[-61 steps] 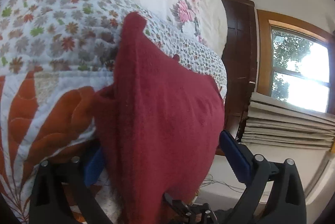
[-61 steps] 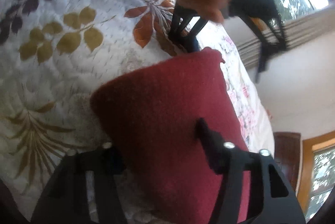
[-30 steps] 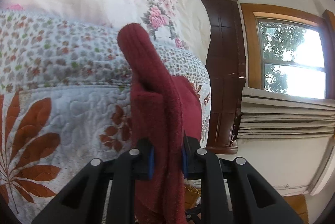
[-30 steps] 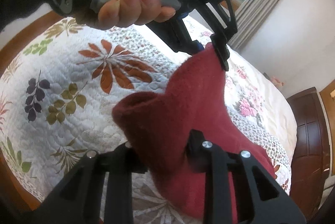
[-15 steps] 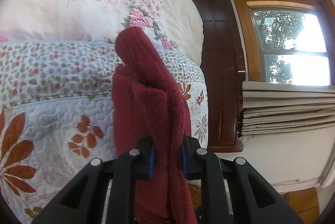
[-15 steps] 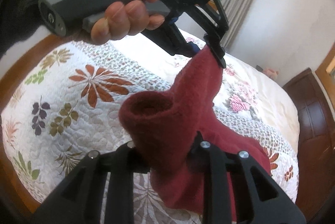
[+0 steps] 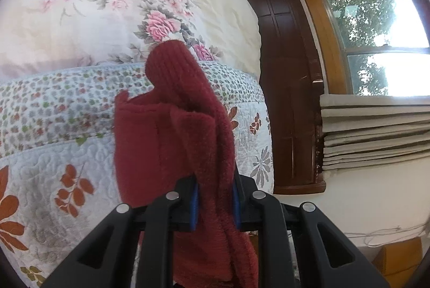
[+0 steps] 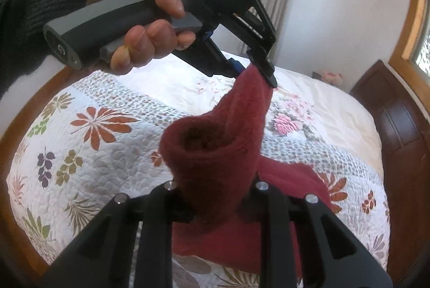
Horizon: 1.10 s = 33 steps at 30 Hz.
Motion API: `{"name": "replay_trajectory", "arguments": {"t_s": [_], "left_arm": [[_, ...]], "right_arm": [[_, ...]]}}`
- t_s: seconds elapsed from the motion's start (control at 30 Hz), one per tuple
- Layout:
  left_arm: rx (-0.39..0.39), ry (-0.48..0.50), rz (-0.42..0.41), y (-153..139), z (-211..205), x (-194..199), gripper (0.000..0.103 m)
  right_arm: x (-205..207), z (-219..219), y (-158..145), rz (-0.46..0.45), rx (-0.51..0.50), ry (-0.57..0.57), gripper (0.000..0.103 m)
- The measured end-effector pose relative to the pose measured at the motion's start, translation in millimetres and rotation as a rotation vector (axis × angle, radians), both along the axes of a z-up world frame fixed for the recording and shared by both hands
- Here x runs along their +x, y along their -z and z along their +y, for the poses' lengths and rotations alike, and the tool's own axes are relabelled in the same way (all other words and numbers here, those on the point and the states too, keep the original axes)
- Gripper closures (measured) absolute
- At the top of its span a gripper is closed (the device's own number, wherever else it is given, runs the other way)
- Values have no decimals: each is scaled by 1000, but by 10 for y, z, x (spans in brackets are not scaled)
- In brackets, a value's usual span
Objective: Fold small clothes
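Note:
A dark red knitted garment (image 7: 172,142) (image 8: 215,150) hangs in the air above the bed, held by both grippers. My left gripper (image 7: 213,203) is shut on one bunched edge; in the right wrist view that same left gripper (image 8: 258,73) pinches the cloth's upper tip, with a person's hand (image 8: 145,27) on its grey handle. My right gripper (image 8: 219,203) is shut on a rolled, tube-like fold of the cloth. The lower part of the garment droops behind the right gripper's fingers toward the quilt.
Below lies a white quilt (image 8: 88,153) with leaf prints and a pink floral duvet (image 7: 129,0) beyond it. A dark wooden headboard (image 7: 287,89) and a window (image 7: 376,46) with a folded blind stand to the right. The bed's wooden rim (image 8: 35,105) curves at the left.
Both grippers shut on the red garment and lifted it off the quilt. Over the last second it has risen higher, and the grippers now hold it stretched between them.

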<state>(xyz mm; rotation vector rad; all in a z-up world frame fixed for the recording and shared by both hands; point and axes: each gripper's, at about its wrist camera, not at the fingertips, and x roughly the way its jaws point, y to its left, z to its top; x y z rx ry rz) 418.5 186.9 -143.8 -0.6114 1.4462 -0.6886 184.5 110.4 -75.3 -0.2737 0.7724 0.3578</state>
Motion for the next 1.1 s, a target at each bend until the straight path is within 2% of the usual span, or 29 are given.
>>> {"name": "replay_trajectory", "arguments": {"t_s": [0.23,0.47,0.8,1.1], "left_arm": [[56,49,18,118,-498,104,84],[114,92,36,326,-1020,175,84],[210,188,76,758,-1809,171,84],[319,233,72,959,-2256,172,84]], "right_arm": [[52,-464,109,27,37,68,83],[105,-1051,327,119,214,160,83],[8,-1688,714,192,305,259,84],[10,-2159,996,261,433,307,84]]}}
